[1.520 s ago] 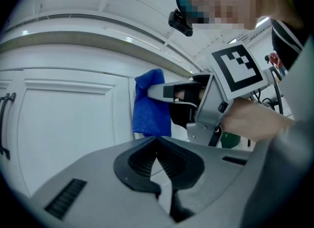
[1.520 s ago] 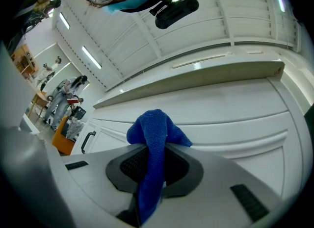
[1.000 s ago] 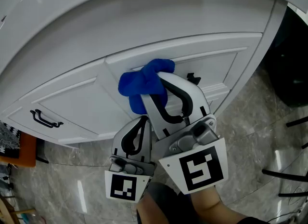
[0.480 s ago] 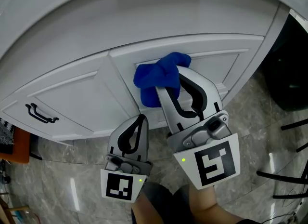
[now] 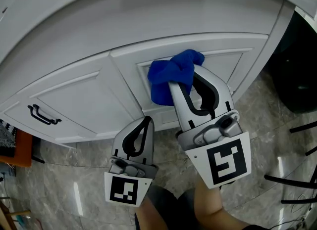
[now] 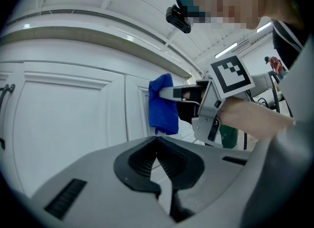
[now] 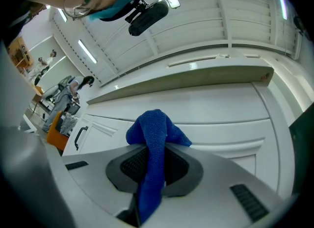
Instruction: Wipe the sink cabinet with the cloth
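Looking down from the head view you get both grippers at once. The right gripper [image 5: 184, 81] is up at the white sink cabinet [image 5: 84, 100]. The left gripper [image 5: 146, 121] sits lower, well short of the doors, over the grey stone-look floor [image 5: 64, 184].

The blue cloth [image 5: 171, 78] sits bunched on the top left corner of the right-hand door's panel. A black handle [image 5: 42, 115] is way off on the left door.

Only the left gripper view gives the side angle, where the cloth looks pressed flat against the door face. It also shows the left gripper's fingers [image 6: 147, 148] closed tip to tip with nothing between them.

The right gripper view fills in the grip: its fingers [image 7: 128, 165] pinch the cloth, a strip runs down between the pads, and the rest is wadded over the tips. The counter edge [image 7: 196, 77] overhangs above.
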{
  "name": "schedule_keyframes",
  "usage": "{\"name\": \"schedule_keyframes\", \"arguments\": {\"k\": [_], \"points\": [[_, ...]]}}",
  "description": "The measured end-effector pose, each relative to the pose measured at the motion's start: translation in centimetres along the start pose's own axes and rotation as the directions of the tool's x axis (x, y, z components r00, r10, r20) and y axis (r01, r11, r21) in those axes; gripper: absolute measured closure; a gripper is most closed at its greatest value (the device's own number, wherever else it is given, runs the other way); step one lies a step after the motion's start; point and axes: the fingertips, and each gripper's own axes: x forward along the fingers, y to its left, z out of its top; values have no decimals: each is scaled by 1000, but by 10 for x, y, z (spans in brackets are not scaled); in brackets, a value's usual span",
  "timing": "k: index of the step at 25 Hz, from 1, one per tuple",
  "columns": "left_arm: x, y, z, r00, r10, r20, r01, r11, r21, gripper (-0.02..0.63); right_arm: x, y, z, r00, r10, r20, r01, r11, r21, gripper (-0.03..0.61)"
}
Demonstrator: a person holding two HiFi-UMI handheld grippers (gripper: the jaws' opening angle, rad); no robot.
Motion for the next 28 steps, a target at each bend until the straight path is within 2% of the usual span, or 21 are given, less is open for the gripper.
{"name": "schedule_keyframes", "arguments": {"k": [5, 9, 23, 28], "points": [[-2, 0, 2, 1000, 7, 2, -7, 1000, 6, 609, -5, -11, 0, 1000, -28, 1, 28, 1000, 6, 518], [0, -2, 2, 1000, 0, 4, 0, 1000, 8, 609, -9, -23, 3, 999, -44, 31, 45, 998, -37, 518], [4, -2, -4, 1000, -6, -2, 6, 1000, -3, 609, -24, -53, -3, 987, -138, 80, 134, 990, 49, 518], [5, -3, -5, 1000, -11, -6, 10, 1000, -4, 609, -25, -55, -2, 986, -147, 75, 143, 989, 48, 518]]}}
